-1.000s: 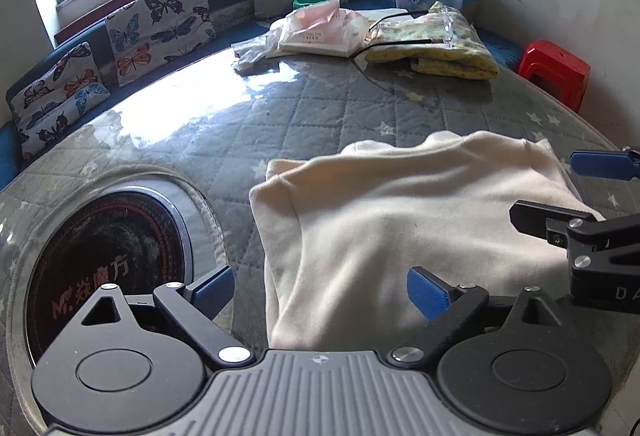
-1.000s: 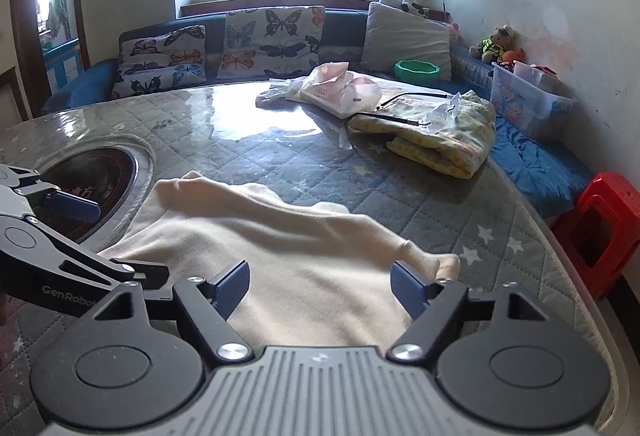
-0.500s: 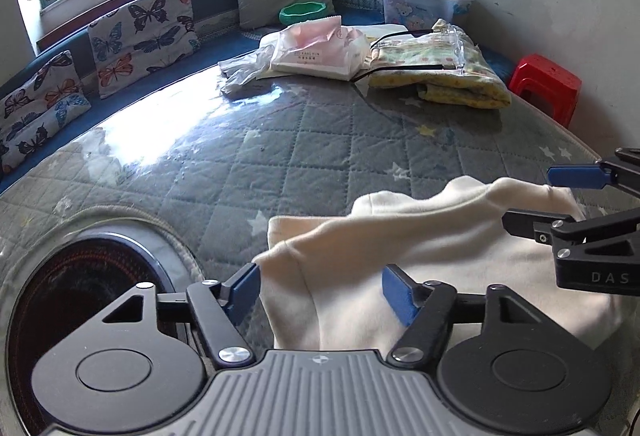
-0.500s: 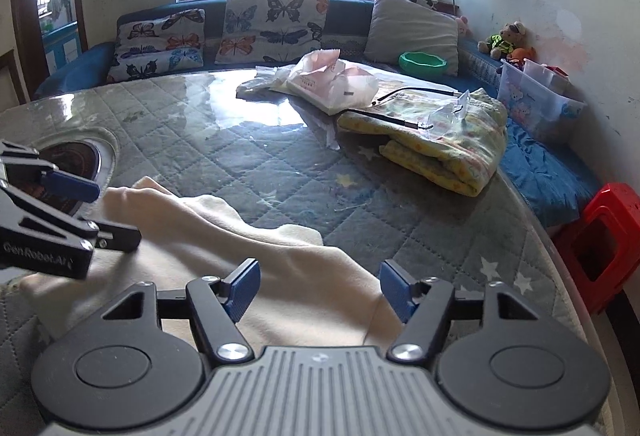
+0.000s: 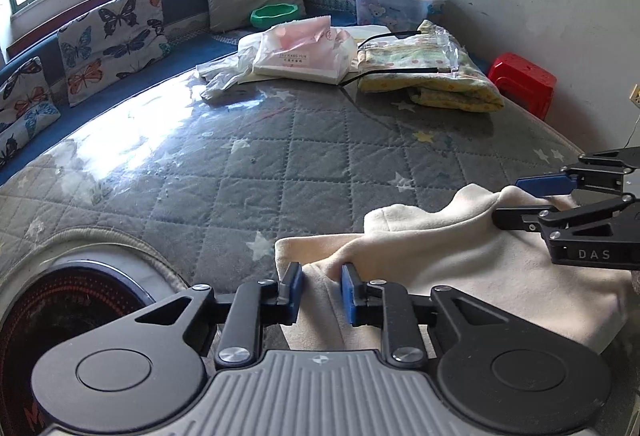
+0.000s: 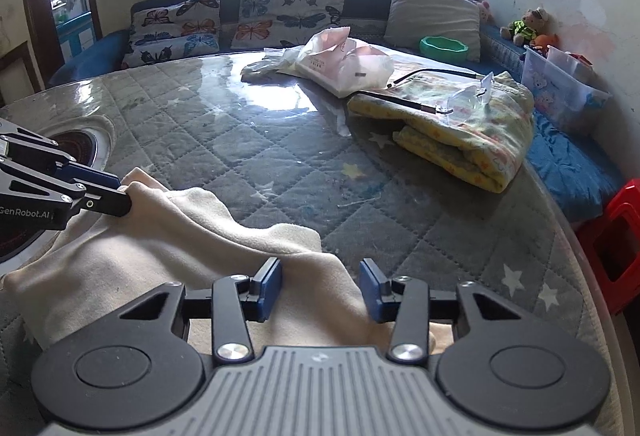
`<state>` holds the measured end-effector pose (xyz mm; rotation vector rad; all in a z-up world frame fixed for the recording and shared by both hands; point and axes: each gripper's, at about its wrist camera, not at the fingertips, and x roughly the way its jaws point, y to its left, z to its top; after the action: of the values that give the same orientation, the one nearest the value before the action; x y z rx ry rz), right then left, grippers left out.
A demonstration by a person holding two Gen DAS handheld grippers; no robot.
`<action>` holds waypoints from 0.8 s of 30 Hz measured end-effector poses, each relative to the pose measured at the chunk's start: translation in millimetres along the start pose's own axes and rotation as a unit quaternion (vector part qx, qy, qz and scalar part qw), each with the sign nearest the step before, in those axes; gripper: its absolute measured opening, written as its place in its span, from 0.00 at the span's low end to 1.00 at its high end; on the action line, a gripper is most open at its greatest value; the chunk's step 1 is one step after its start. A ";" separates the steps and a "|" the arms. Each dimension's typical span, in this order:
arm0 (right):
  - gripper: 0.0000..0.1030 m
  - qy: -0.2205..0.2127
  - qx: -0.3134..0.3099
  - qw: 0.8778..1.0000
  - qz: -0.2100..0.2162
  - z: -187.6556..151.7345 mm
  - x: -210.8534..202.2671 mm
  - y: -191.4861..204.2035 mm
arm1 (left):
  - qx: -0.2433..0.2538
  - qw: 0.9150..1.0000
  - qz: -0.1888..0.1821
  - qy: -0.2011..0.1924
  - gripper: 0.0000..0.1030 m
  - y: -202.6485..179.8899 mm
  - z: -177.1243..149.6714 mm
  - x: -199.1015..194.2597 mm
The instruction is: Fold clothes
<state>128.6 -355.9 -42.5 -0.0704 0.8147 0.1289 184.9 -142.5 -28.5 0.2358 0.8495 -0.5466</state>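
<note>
Clamping down with the left gripper on the cream garment, having moved forward over the cloth and drawn the jaws in sharply from the wide spread of a second ago; now pinching a raised ridge of fabric between the two blue pads, close to the garment's far left corner; showing from the right wrist view as a tight grip on a bunched tuft; closing likewise with the right gripper, its jaws having just been narrowing too but standing wider, with a thick hump of cloth filling the gap and meeting both pads; reading that as a looser hold than the left one; taking both grips together as the start of a fold, probably seizing the far edge at two points so as to lift it and carry it over the rest, though not yet raising anything; lying at the near edge of the quilted grey table, just beside the round inset hotplate and well apart from the folded yellow blanket and the pink plastic bag at the far side; looking soft, thick and fleecy, plain cream with no print; no longer spreading smooth as before, but puckering along the far edge into humps where the pads are gathering it, staying flatter toward the near side.
</note>
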 end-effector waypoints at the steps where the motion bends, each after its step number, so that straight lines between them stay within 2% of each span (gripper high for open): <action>1: 0.42 0.000 -0.001 1.000 0.000 0.2 0.4 0.0 | 0.002 1.000 0.000 -0.002 0.25 0.3 0.2 0.4; 8: 0.41 0.002 -0.006 1.000 0.004 0.4 2.9 -1.6 | 0.017 1.000 -0.014 -0.011 0.25 -0.1 -0.7 3.2; 10: 0.23 0.000 -0.006 1.000 0.007 1.0 2.4 -0.9 | 0.025 0.999 -0.018 -0.012 0.23 -1.7 -1.3 4.5; 11: 0.21 -0.001 -0.003 1.000 0.007 1.8 1.9 -0.6 | 0.027 0.999 -0.020 -0.014 0.20 -1.8 -1.3 4.0; 13: 0.12 -0.007 0.000 1.000 0.003 3.0 0.4 -0.1 | 0.026 0.999 -0.024 -0.019 0.07 -1.3 -1.3 2.3; 16: 0.10 -0.027 0.010 1.000 0.001 8.3 -8.2 -0.3 | 0.019 0.999 -0.026 -0.038 0.01 1.4 2.3 -6.1; 24: 0.08 -0.105 0.005 0.994 0.000 43.6 -40.3 8.2 | 0.002 0.996 -0.024 -0.083 0.00 11.4 23.0 -30.0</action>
<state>131.4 -346.3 16.6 -0.0459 0.6051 0.1303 190.0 -131.4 9.0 0.1709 0.6946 -0.6034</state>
